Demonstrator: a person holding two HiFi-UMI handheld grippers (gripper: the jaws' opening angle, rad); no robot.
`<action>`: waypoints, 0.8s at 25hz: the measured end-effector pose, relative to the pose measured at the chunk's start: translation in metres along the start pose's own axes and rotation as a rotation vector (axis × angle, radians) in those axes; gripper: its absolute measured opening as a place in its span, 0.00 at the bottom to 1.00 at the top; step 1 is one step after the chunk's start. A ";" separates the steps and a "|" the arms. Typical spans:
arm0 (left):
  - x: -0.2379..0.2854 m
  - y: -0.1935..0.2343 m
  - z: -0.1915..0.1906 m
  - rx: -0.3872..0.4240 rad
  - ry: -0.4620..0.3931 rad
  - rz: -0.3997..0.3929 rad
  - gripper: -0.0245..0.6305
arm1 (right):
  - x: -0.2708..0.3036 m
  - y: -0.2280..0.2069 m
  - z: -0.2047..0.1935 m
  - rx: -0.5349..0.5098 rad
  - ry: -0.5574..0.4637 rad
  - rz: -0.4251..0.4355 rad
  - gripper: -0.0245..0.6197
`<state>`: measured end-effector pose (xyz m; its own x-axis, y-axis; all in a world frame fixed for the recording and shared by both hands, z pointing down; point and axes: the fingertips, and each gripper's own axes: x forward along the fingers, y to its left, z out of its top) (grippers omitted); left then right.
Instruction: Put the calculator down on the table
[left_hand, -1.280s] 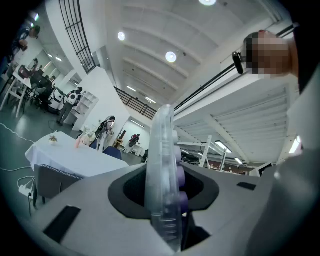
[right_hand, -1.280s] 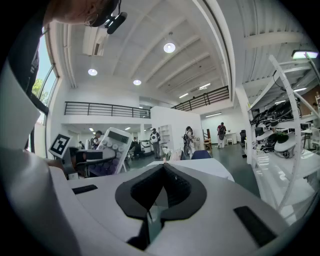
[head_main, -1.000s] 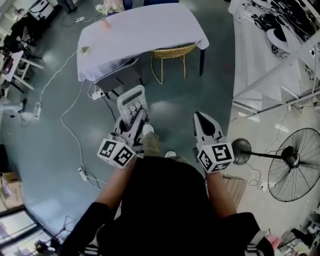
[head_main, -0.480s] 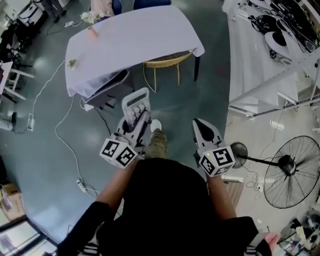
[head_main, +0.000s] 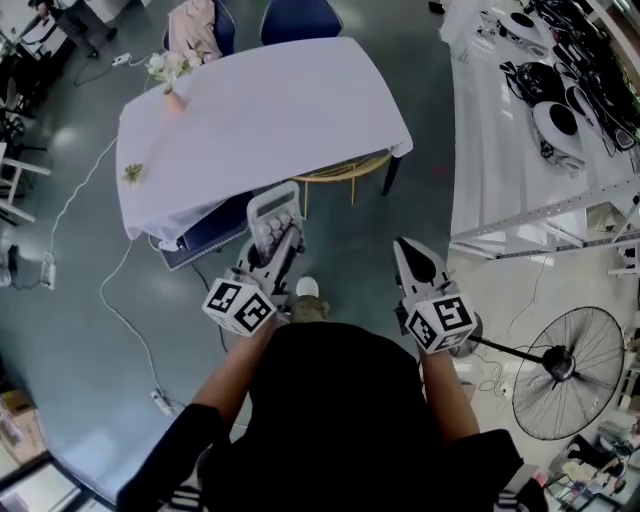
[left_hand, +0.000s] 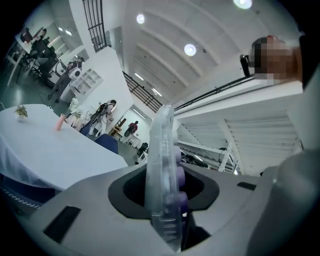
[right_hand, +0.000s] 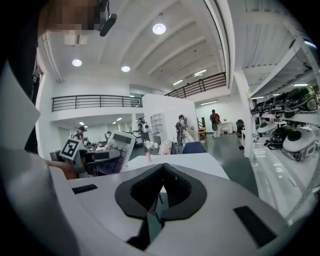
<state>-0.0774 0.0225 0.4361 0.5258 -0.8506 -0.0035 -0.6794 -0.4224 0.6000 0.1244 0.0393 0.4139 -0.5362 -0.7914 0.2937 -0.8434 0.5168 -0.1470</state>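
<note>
**A:** Calculator (head_main: 273, 214): one item, clamped edge-on by the left gripper (head_main: 284, 238), which grips its near end only. Sits at centre of the head view, just short of the table (head_main: 270, 100) and apparently not yet over it.

**B:** Right gripper (head_main: 410, 252)?

**A:** Right of centre, jaws closed together, nothing between them.

**B:** Hazards?

**A:** The long free end could lever out of the grip if it strikes the table's near edge or catches the draped cloth. Let go short of that edge, it falls to the floor.

**B:** Clearance?

**A:** The tabletop is mostly bare. Vase (head_main: 170, 85) stands at its upper-left corner and chair (head_main: 340, 168) is tucked under the near side. Shelving (head_main: 520, 150) stands at right, well apart.
</note>
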 end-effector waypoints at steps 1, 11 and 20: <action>0.007 0.013 0.003 -0.015 -0.002 0.005 0.23 | 0.015 0.000 0.005 -0.004 0.002 0.007 0.03; 0.068 0.097 0.015 -0.186 0.025 0.039 0.23 | 0.122 0.000 0.049 0.026 -0.021 0.099 0.03; 0.145 0.183 0.008 -0.273 0.081 0.136 0.23 | 0.207 -0.041 0.058 0.022 0.009 0.222 0.03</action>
<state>-0.1297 -0.1802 0.5391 0.4862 -0.8611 0.1488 -0.5893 -0.1974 0.7834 0.0461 -0.1645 0.4262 -0.7085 -0.6560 0.2602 -0.7053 0.6707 -0.2295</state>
